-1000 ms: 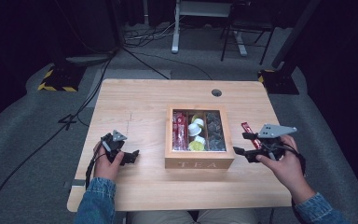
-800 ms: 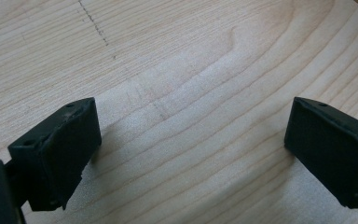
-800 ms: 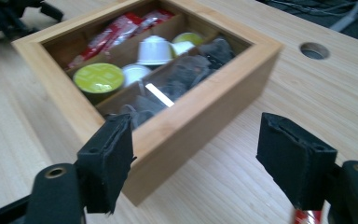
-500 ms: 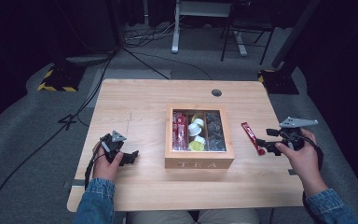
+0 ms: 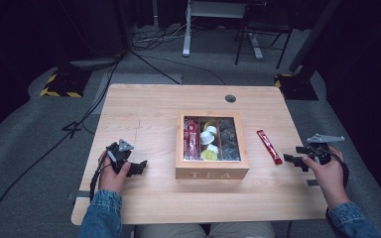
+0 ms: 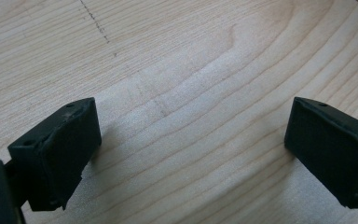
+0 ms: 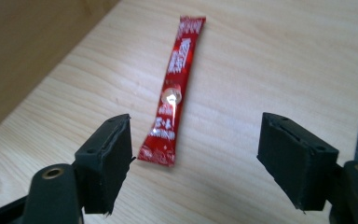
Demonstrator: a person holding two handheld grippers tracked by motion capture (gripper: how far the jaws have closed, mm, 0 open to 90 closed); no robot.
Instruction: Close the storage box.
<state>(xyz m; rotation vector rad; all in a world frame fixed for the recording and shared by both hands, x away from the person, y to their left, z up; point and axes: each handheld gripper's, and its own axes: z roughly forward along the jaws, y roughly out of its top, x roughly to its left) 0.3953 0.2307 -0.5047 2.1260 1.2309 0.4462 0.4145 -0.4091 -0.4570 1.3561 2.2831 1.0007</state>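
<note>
From above, a red sachet [image 5: 269,146] lies flat on the wooden table [image 5: 149,114], just to the right of the open wooden tea box [image 5: 212,168], aslant, with its far end nearer the box and its near end pointing toward the right gripper [image 5: 297,161]. That gripper is held in the person's right hand [image 5: 327,173] near the table's right edge, and its jaws, which have just been opening a little wider, point at the sachet's near end without touching it; a short stretch of bare wood separates them. The left gripper [image 5: 138,167] sits low over the table to the left of the box, well apart from the sachet, in the left hand [image 5: 110,174]. The box compartments hold more red sachets, some pale round pieces and dark packets, though from this height I can't quite make out what the pale ones are. In the left gripper view the two black jaws stand wide apart with plain wood grain between them and nothing in their grasp. In the right gripper view the jaws are likewise spread wide and empty; the sachet [image 7: 173,91] lies ahead of them, its near end just beyond the left jaw's tip and inside the gap's line, its length running away up the frame, with the box's side wall [image 7: 32,51] at the left.
</note>
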